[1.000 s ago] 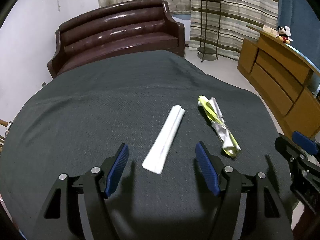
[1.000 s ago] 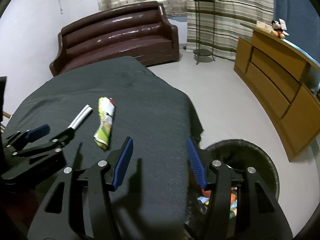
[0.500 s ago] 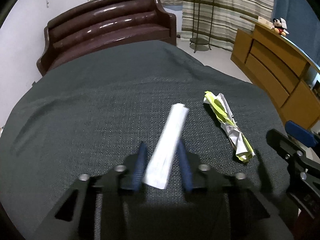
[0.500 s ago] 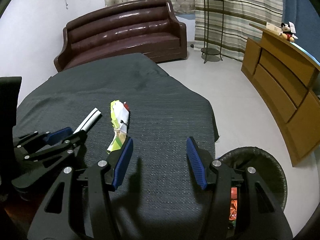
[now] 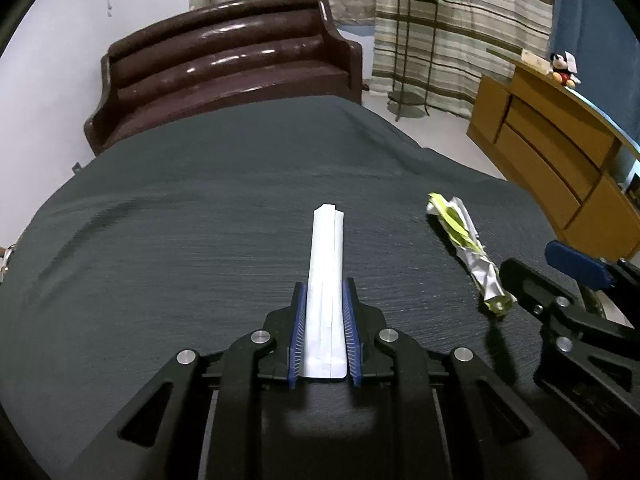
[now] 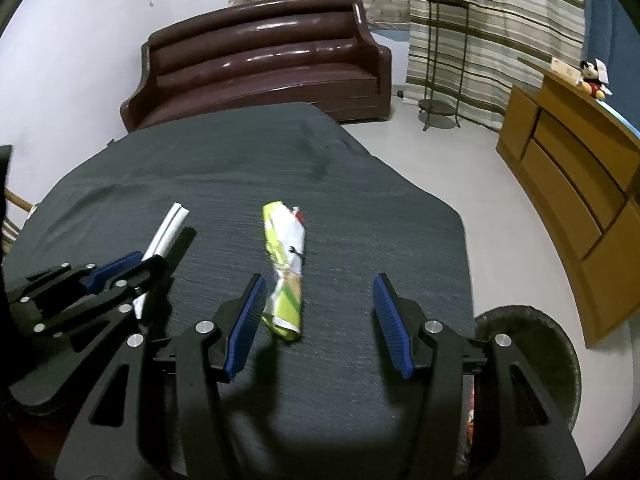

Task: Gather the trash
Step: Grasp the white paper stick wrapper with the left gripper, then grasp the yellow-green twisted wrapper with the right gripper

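Observation:
My left gripper (image 5: 324, 300) is shut on a long white folded paper strip (image 5: 326, 264) that points away over the dark cloth-covered table (image 5: 180, 220). In the right wrist view the same gripper (image 6: 132, 268) holds the strip (image 6: 168, 230) at the left. A crumpled green and silver wrapper (image 5: 468, 252) lies on the table to the right of the strip. My right gripper (image 6: 318, 304) is open, and the wrapper (image 6: 286, 268) lies just inside its left finger (image 6: 246, 320).
A dark round trash bin (image 6: 532, 344) with some trash inside stands on the floor past the table's right edge. A brown sofa (image 5: 224, 64) is behind the table. A wooden cabinet (image 5: 560, 156) and a plant stand (image 6: 440, 56) stand at the right.
My left gripper closed on the white strip and turned it straight ahead. My right gripper moved left from over the bin to the wrapper.

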A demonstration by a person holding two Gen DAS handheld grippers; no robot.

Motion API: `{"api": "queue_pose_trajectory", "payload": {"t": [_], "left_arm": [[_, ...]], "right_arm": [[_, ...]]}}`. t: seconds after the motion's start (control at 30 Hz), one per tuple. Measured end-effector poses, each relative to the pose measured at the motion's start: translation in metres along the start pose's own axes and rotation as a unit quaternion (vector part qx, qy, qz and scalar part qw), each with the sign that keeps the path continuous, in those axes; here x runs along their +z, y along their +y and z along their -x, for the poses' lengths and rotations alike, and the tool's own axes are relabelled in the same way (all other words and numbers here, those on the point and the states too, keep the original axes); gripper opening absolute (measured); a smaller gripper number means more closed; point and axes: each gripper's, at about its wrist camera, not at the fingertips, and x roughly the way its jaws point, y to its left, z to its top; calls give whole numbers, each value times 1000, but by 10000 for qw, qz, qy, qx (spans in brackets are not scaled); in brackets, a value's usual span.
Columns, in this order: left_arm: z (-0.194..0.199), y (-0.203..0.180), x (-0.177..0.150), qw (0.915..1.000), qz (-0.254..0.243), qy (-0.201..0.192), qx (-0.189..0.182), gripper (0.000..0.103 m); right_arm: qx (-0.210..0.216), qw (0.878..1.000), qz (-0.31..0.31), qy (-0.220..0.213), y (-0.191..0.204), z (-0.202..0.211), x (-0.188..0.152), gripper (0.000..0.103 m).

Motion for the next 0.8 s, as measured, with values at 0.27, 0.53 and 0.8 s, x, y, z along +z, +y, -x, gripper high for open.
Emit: {"api": "queue_pose_trajectory", "payload": {"t": [0.27, 0.53, 0.8], "left_arm": [[10, 21, -2, 9995, 180, -137, 224, 19], [13, 29, -4, 9990, 294, -168, 275, 19], [14, 33, -8, 9989, 350, -157, 254, 19]], "right_arm": [[-58, 9996, 182, 187, 16, -15, 6, 54], [-110, 9982, 245, 531, 21, -31, 9, 26], [-193, 9978, 324, 541, 27, -29, 5, 18]]}}
